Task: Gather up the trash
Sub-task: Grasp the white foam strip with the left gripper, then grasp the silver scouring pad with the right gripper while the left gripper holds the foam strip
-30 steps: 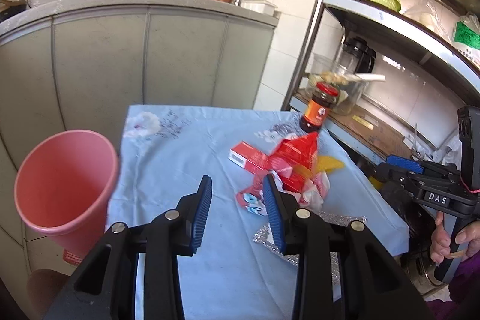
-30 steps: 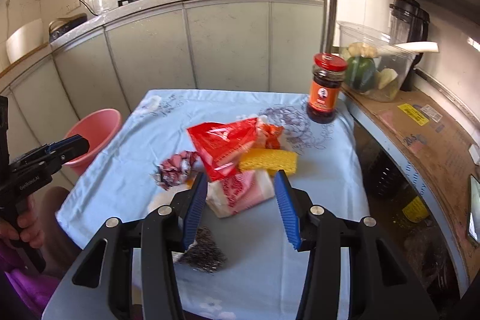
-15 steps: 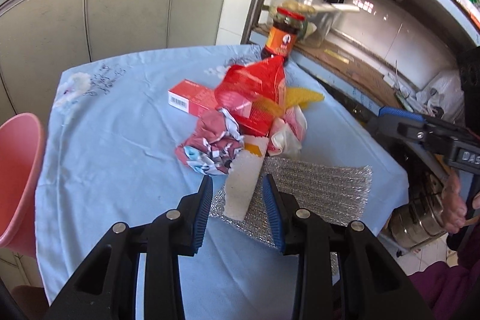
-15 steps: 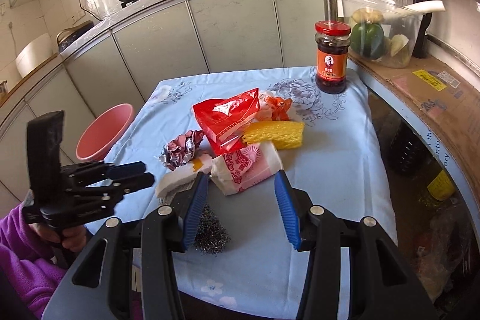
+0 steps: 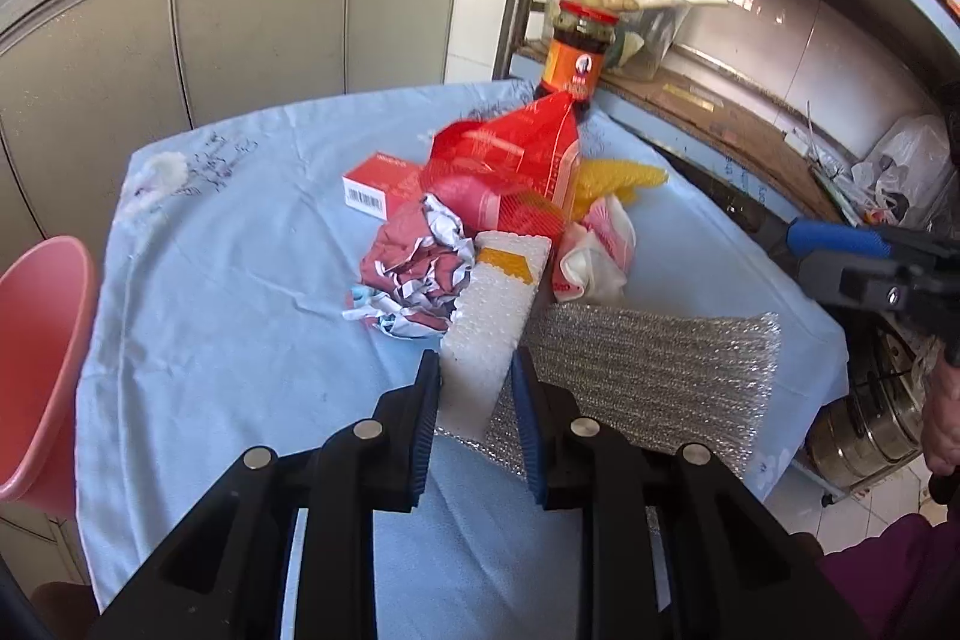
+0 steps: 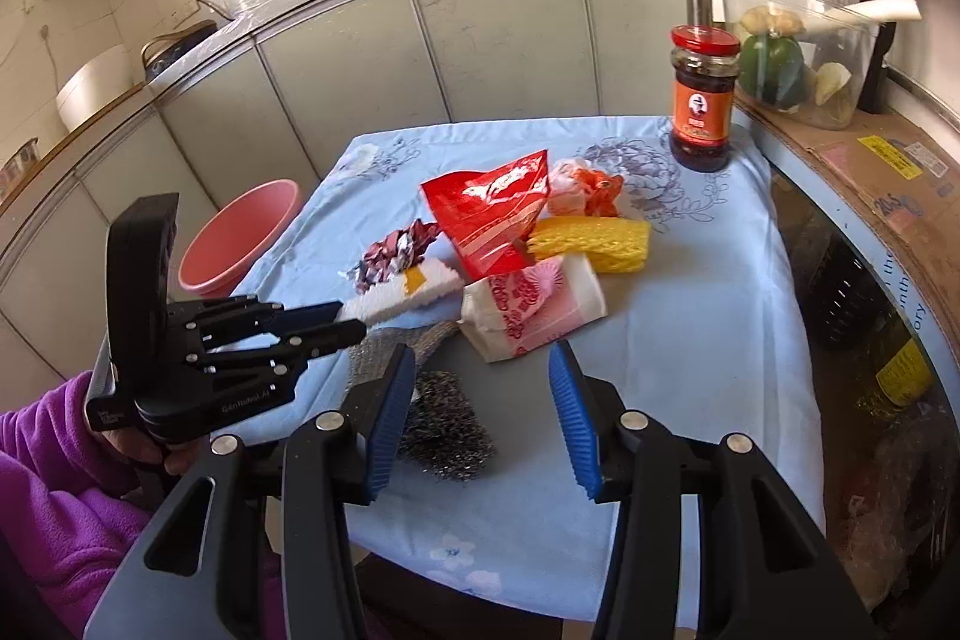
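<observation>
A trash pile lies on the blue tablecloth (image 5: 228, 328): a white foam strip (image 5: 492, 316), crumpled paper (image 5: 414, 262), a red bag (image 5: 510, 172), a red box (image 5: 378, 187), yellow netting (image 5: 618, 178) and a silver bubble sheet (image 5: 648, 376). My left gripper (image 5: 474, 412) has its pads on both sides of the foam strip's near end, close around it. In the right wrist view the left gripper (image 6: 351, 322) meets the foam strip (image 6: 408, 289). My right gripper (image 6: 483, 415) is open and empty, above a steel scourer (image 6: 447, 436) and before a pink-white packet (image 6: 534, 307).
A pink bin (image 5: 36, 364) stands off the table's left side, also in the right wrist view (image 6: 240, 235). A sauce jar (image 6: 702, 100) stands at the table's far right corner. A shelf rack (image 5: 720, 88) runs along the right. Kitchen cabinets stand behind.
My left gripper has moved forward and down onto the foam strip and its jaws have narrowed around it. My right gripper has stayed open and shifted only slightly.
</observation>
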